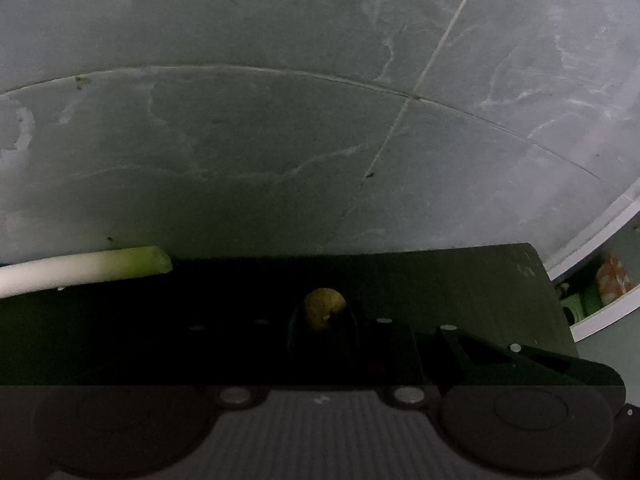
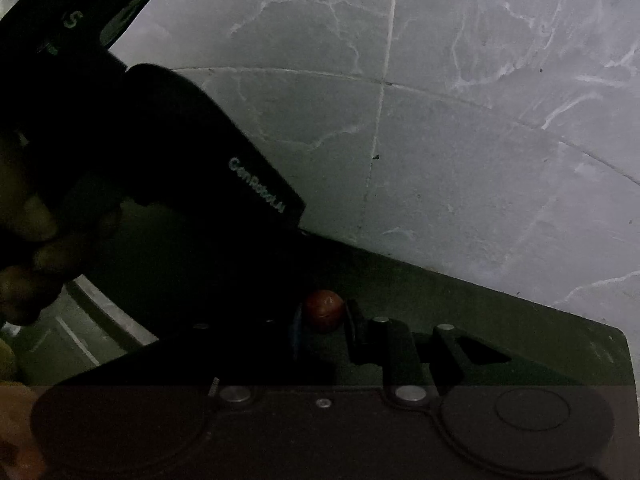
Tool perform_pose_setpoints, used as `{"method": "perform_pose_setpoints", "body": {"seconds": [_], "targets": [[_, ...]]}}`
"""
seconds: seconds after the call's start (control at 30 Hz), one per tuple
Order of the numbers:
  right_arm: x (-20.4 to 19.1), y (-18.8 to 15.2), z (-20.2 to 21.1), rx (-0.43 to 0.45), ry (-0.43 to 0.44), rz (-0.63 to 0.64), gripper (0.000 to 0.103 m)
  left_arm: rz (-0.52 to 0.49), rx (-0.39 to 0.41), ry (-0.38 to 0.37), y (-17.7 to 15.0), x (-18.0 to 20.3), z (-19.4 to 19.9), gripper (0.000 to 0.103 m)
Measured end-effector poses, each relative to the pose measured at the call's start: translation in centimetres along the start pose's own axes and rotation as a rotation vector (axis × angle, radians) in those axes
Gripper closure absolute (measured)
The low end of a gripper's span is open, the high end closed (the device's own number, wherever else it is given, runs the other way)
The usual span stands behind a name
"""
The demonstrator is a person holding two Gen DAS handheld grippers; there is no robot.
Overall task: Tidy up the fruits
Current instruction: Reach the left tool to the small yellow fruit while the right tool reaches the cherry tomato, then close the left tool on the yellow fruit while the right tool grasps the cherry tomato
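Over a dark board (image 1: 460, 280) on the grey tiled floor (image 1: 280, 140), a small yellow fruit (image 1: 323, 307) is pinched by the left gripper (image 1: 322, 316); a small red-brown fruit (image 2: 324, 309) is pinched by the right gripper (image 2: 323, 318).

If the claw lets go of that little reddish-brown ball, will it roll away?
Probably. The reddish-brown ball looks round and smooth, so it would likely roll on the flat dark board. Being small, it is probably light.

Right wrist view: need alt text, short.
The right gripper is shut on a small round reddish-brown fruit, held over a dark board that lies on a grey marbled tile floor. The other black handheld gripper, gripped by a hand, fills the dim left side.
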State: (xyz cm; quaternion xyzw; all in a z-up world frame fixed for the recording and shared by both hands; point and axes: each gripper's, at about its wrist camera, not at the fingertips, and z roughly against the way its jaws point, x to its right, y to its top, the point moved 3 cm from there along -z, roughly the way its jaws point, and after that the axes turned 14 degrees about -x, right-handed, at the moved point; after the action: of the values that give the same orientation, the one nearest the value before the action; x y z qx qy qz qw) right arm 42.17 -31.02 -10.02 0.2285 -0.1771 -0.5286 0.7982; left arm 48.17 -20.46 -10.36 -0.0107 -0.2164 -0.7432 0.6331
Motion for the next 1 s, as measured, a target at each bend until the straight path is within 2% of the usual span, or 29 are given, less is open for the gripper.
{"method": "perform_pose_setpoints", "body": {"seconds": [0.4, 0.57, 0.6, 1.0], "targets": [[-1.7, -0.3, 1.3, 0.015, -0.029, -0.020, 0.080, -0.021, 0.002, -0.001, -1.6, 0.2, 1.4, 0.075], [-2.7, -0.7, 1.9, 0.017, -0.036, -0.032, 0.080, -0.031, 0.007, -0.007, -2.9, -1.4, 2.9, 0.075], [-2.9, -0.8, 1.9, 0.017, -0.037, -0.034, 0.080, -0.032, 0.008, -0.007, -3.4, -2.0, 4.3, 0.075], [-5.4, -2.4, 3.3, 0.006, -0.055, -0.047, 0.080, -0.061, -0.004, -0.009, -6.3, -2.9, 5.2, 0.075]]}}
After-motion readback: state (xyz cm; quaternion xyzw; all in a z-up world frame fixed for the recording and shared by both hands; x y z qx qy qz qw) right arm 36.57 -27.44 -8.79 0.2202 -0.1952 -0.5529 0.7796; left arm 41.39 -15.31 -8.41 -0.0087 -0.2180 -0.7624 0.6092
